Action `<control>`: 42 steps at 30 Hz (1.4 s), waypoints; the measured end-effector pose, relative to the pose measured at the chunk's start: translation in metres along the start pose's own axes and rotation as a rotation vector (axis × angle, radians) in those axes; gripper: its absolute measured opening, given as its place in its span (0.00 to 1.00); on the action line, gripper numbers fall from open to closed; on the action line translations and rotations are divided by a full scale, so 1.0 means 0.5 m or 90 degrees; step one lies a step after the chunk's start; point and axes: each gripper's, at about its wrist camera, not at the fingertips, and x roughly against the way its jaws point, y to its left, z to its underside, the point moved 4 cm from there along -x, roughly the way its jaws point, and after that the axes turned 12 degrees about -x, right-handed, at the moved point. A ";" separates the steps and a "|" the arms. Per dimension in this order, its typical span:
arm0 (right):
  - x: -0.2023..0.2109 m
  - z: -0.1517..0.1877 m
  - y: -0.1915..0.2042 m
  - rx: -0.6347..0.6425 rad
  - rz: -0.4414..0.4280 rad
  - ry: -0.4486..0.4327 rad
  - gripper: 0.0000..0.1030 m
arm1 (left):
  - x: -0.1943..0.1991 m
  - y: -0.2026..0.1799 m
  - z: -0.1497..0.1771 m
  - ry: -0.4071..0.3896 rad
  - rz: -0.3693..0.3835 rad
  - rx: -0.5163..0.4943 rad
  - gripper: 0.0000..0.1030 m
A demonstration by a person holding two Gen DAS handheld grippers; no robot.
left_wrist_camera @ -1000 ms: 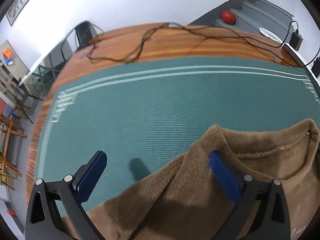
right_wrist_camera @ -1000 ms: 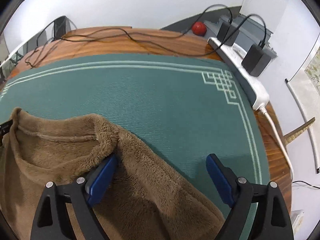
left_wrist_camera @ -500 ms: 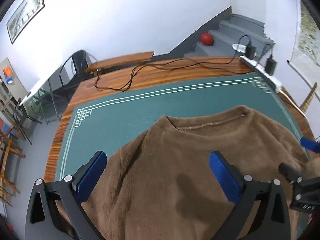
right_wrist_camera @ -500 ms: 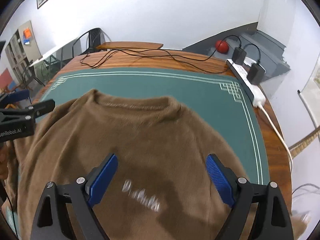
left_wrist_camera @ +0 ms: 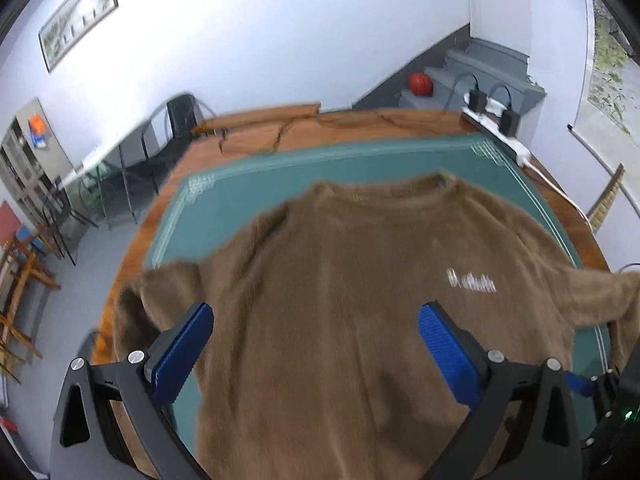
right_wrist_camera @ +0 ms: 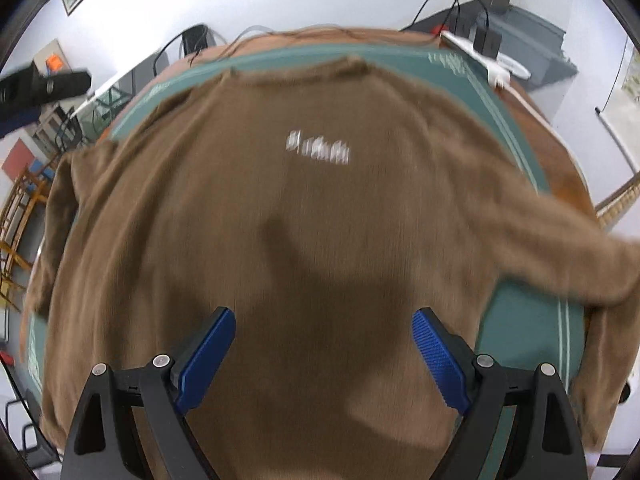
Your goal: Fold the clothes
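Sweater [left_wrist_camera: 360, 280], brown and fuzzy, fills the left wrist view, spread front-up over the green mat [left_wrist_camera: 248, 196] with its neckline toward the mat's far border and white lettering right of its middle. The left gripper [left_wrist_camera: 316, 344] hangs above the sweater's lower body, jaws spread wide with nothing between the blue pads. One sleeve drapes past the mat's left edge, another stretches right. A power strip [left_wrist_camera: 504, 136] lies beyond the mat's far right corner. From the right wrist view, the right gripper [right_wrist_camera: 324, 348] likewise stands wide apart and empty over the sweater [right_wrist_camera: 320, 220], which covers most of the mat [right_wrist_camera: 516, 340].
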 end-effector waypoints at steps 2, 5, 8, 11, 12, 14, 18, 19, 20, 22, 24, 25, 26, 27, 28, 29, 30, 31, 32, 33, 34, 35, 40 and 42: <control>0.004 0.043 -0.014 0.002 -0.007 0.013 0.89 | -0.005 -0.015 0.042 0.029 0.006 0.003 1.00; 0.021 0.096 -0.049 -0.004 -0.010 0.016 0.89 | -0.013 -0.042 0.123 0.075 0.003 0.005 1.00; 0.050 0.120 -0.108 -0.042 -0.013 0.002 0.89 | -0.010 -0.063 0.183 0.096 0.003 0.005 1.00; 0.088 0.139 -0.188 -0.108 -0.002 -0.028 0.89 | 0.005 -0.072 0.224 0.099 0.003 0.009 1.00; 0.106 0.148 -0.222 -0.140 -0.004 -0.040 0.89 | 0.012 -0.071 0.234 0.098 0.003 0.015 1.00; 0.140 0.172 -0.289 -0.216 -0.037 -0.059 0.89 | 0.024 -0.070 0.246 0.097 0.003 0.026 1.00; 0.188 0.235 -0.418 -0.412 -0.163 -0.100 0.89 | 0.050 -0.053 0.255 0.086 -0.006 0.049 1.00; 0.193 0.247 -0.445 -0.462 -0.192 -0.108 0.89 | 0.057 -0.049 0.256 0.084 -0.008 0.053 1.00; 0.196 0.256 -0.470 -0.506 -0.217 -0.115 0.89 | 0.064 -0.046 0.257 0.081 -0.009 0.058 1.00; 0.197 0.260 -0.509 -0.576 -0.261 -0.132 0.89 | 0.074 -0.041 0.254 0.074 -0.009 0.062 1.00; 0.191 0.259 -0.539 -0.638 -0.310 -0.153 0.88 | 0.084 -0.040 0.249 0.067 -0.010 0.061 1.00; 0.186 0.252 -0.551 -0.666 -0.339 -0.163 0.88 | 0.089 -0.040 0.247 0.063 -0.011 0.060 1.00; 0.179 0.244 -0.562 -0.693 -0.365 -0.172 0.88 | 0.094 -0.040 0.244 0.059 -0.010 0.060 1.00; 0.174 0.238 -0.573 -0.716 -0.383 -0.179 0.86 | 0.098 -0.041 0.243 0.057 -0.006 0.059 1.00; 0.165 0.230 -0.584 -0.743 -0.405 -0.186 0.82 | 0.101 -0.043 0.243 0.056 -0.004 0.059 1.00; 0.155 0.223 -0.595 -0.767 -0.425 -0.190 0.76 | 0.103 -0.045 0.244 0.056 -0.003 0.058 1.00; 0.149 0.220 -0.607 -0.788 -0.439 -0.188 0.74 | 0.106 -0.045 0.245 0.055 -0.003 0.057 1.00; 0.143 0.219 -0.618 -0.808 -0.452 -0.185 0.68 | 0.108 -0.045 0.247 0.054 -0.003 0.057 1.00; 0.135 0.217 -0.626 -0.824 -0.457 -0.182 0.66 | 0.110 -0.042 0.249 0.055 -0.005 0.058 1.00; 0.126 0.214 -0.632 -0.837 -0.457 -0.179 0.66 | 0.110 -0.037 0.253 0.056 -0.009 0.061 1.00; 0.119 0.215 -0.638 -0.845 -0.455 -0.179 0.66 | 0.111 -0.032 0.256 0.058 -0.012 0.065 1.00; 0.114 0.216 -0.644 -0.852 -0.453 -0.181 0.66 | 0.111 -0.028 0.259 0.060 -0.014 0.069 1.00; 0.097 0.210 -0.668 -0.873 -0.440 -0.201 0.59 | 0.102 0.004 0.265 0.078 -0.021 0.104 1.00; 0.090 0.207 -0.672 -0.868 -0.427 -0.197 0.53 | 0.101 0.009 0.262 0.079 -0.024 0.104 1.00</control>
